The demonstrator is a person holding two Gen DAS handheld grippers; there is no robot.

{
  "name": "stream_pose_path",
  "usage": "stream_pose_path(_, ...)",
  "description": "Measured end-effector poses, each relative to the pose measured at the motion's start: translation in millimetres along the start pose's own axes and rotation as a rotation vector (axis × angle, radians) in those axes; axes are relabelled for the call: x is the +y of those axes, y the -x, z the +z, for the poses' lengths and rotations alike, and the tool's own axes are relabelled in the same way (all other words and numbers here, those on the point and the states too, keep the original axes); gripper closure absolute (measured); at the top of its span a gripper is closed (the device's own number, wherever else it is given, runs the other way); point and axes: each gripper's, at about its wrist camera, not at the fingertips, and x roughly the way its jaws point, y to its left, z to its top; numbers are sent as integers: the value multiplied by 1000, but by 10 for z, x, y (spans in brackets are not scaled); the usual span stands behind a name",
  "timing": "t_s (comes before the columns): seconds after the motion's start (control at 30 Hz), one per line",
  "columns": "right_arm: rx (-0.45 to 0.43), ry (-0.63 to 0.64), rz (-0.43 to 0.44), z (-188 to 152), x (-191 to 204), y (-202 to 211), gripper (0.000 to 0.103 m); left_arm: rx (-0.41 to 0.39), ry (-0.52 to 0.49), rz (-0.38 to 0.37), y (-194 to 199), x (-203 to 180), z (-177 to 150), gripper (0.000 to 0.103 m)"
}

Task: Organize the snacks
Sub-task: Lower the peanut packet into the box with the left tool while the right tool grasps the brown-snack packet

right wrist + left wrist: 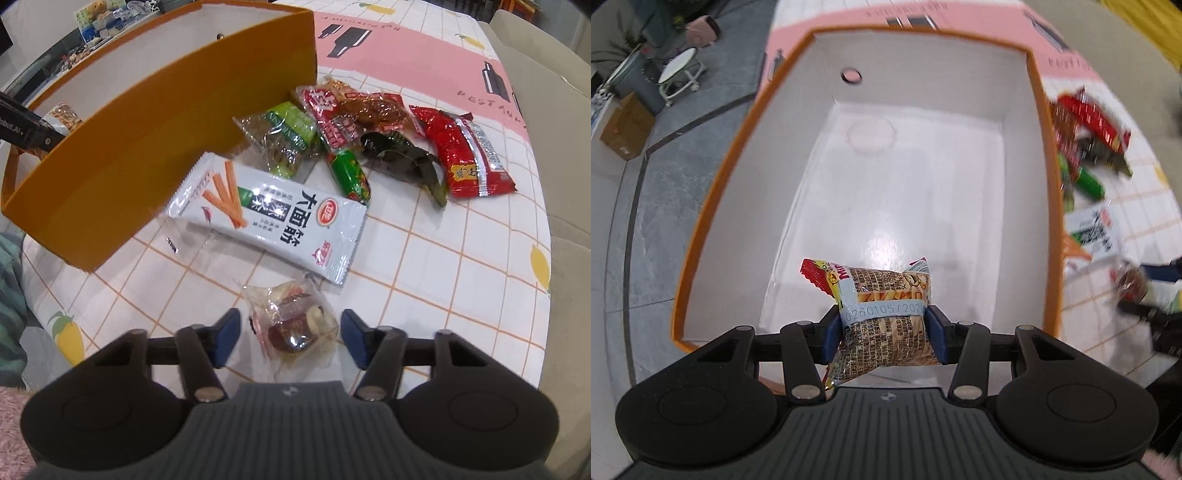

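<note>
Looking down from the left wrist view: an orange-rimmed box (1039, 155) with white inner walls and a bare, glossy white floor stands on a table covered by a cloth (1137, 206) of white squares with orange lines and a pink band. Beyond the box's left side lies grey tiled floor, with a cardboard carton (626, 129) and a small round white stool (679, 70) further off. The left gripper (884, 334) hangs over the near end of the box, its blue pads pressed against both sides of a small printed snack packet (882, 295), which is held clear above the box floor. To the right of the box, loose snacks (1089, 147) lie blurred on the cloth, and the right gripper (1145, 291) appears at the frame edge.

Right wrist view: the same cloth (461, 258) carries the box's orange outer wall (147, 140) at upper left, and pale chair backs stand along the right edge of the table. Snacks lie beside the box: a white packet (273, 218) printed with orange sticks, green packets (284, 136), a red-and-clear packet (343, 110) and a red packet (465, 155). The right gripper (290, 339) stands with its jaws moderately apart astride a clear-wrapped snack (295, 325) lying on the cloth; a gap shows between each pad and the wrapper. The left gripper (29, 129) shows at the far left, over the box.
</note>
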Motion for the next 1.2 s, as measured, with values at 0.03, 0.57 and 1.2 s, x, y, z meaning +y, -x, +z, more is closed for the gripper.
stream_pose_path(0.03, 4, 4, -4, -3, 2, -8, 57, 14, -17, 13, -36, -4, 10, 49)
stream_pose_path(0.57, -125, 68, 38, 214, 185, 582, 60, 116, -259, 233, -355, -108, 81, 41)
stream_pose_path(1.2, -256, 201, 220, 1050, 721, 966, 60, -135, -199, 221, 298, 120, 92, 19)
